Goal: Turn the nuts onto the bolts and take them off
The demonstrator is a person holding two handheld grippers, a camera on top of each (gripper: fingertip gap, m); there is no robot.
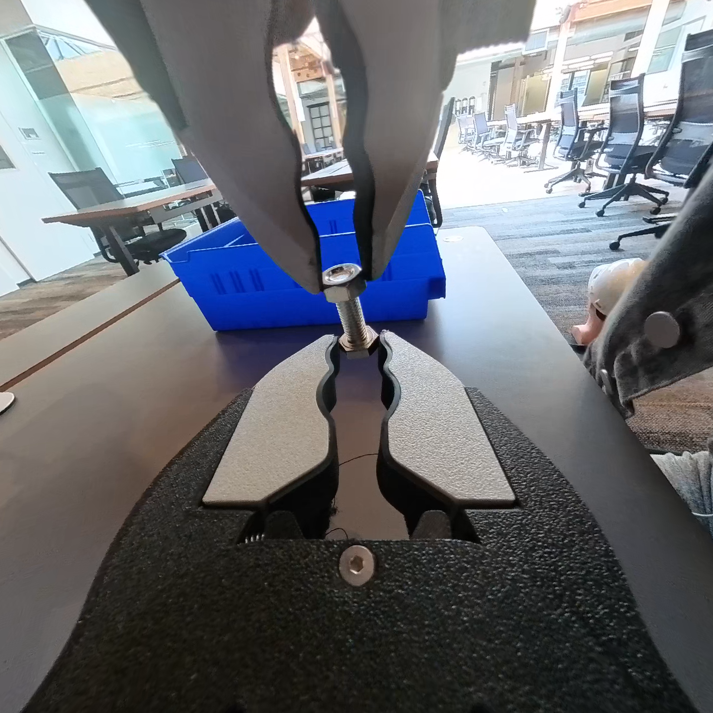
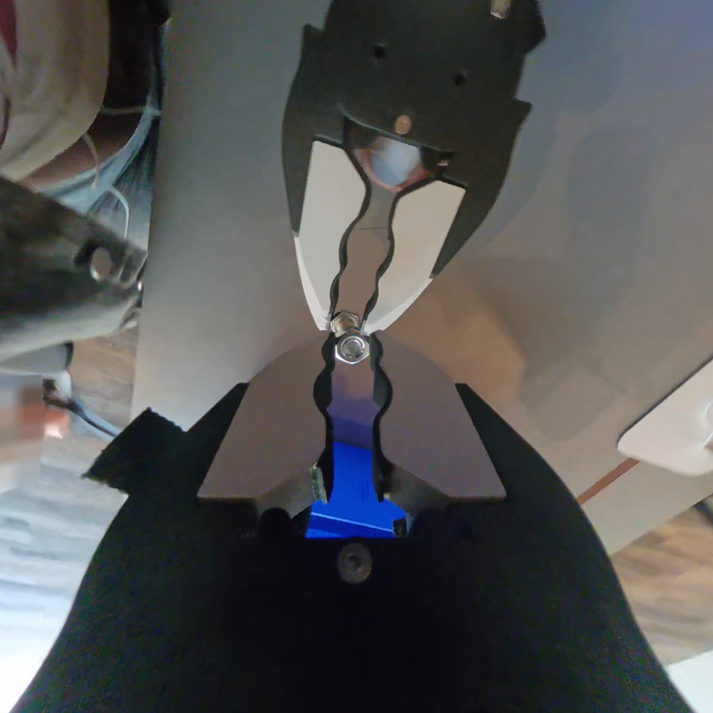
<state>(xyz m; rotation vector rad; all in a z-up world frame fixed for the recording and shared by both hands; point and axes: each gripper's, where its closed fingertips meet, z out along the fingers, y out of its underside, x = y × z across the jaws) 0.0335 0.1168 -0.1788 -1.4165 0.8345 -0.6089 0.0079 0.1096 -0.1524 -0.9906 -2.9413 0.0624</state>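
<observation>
A steel bolt [image 1: 349,318] stands nearly upright above the dark table [image 1: 115,405]. My left gripper [image 1: 357,344] is shut on the hex head at its lower end. My right gripper [image 1: 342,281] comes down from above and is shut on the nut [image 1: 343,286] at the top of the thread, with the bolt's end showing through it. In the right wrist view the right gripper [image 2: 349,349] pinches the nut [image 2: 350,349]. Just behind it the left gripper [image 2: 343,322] holds the bolt head [image 2: 340,319].
A blue plastic bin [image 1: 270,285] stands on the table just behind the bolt and shows between my right fingers [image 2: 347,482]. A person's dark jacket [image 1: 656,347] is at the right edge. Office chairs [image 1: 625,154] and desks [image 1: 127,208] stand farther off. My two grippers' fingertips are within a few centimetres of each other.
</observation>
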